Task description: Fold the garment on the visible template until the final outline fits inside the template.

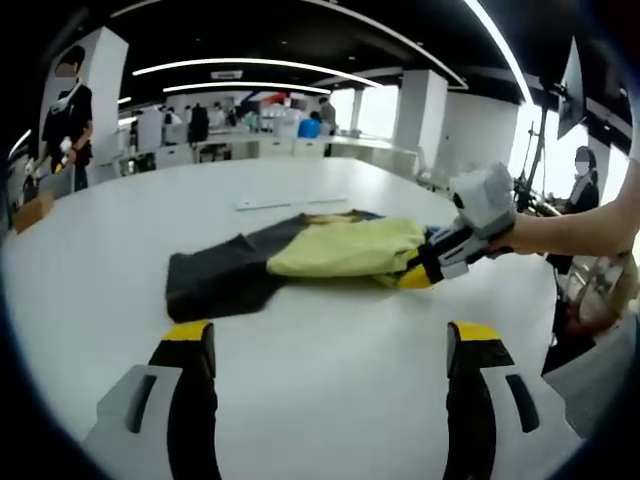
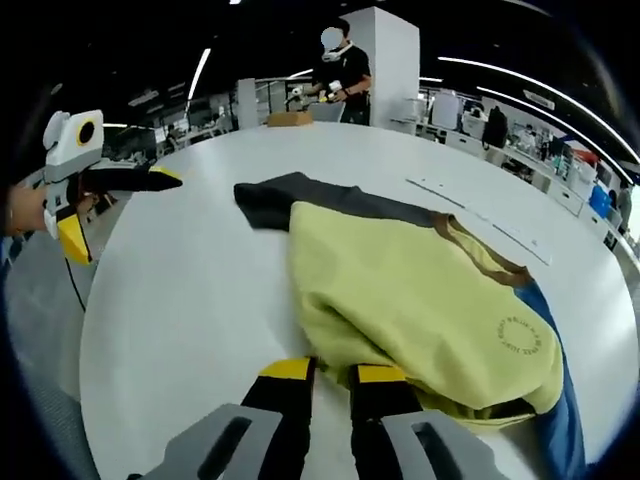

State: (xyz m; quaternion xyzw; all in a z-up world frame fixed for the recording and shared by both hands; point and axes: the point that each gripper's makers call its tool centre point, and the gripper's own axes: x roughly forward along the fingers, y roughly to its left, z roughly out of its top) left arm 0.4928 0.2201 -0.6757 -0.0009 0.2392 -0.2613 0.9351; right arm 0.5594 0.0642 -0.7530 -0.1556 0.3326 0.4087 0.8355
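Yellow, grey and blue garment [image 2: 420,300] lies partly folded on table.

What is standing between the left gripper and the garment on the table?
Nothing visible. In the left gripper view, only bare white table lies between the open left gripper and the garment. The right gripper is already at the garment's far edge.

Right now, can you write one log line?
right gripper: shut on yellow-and-dark garment | left gripper: open | white table

Both views face the garment [image 1: 310,258] from opposite ends
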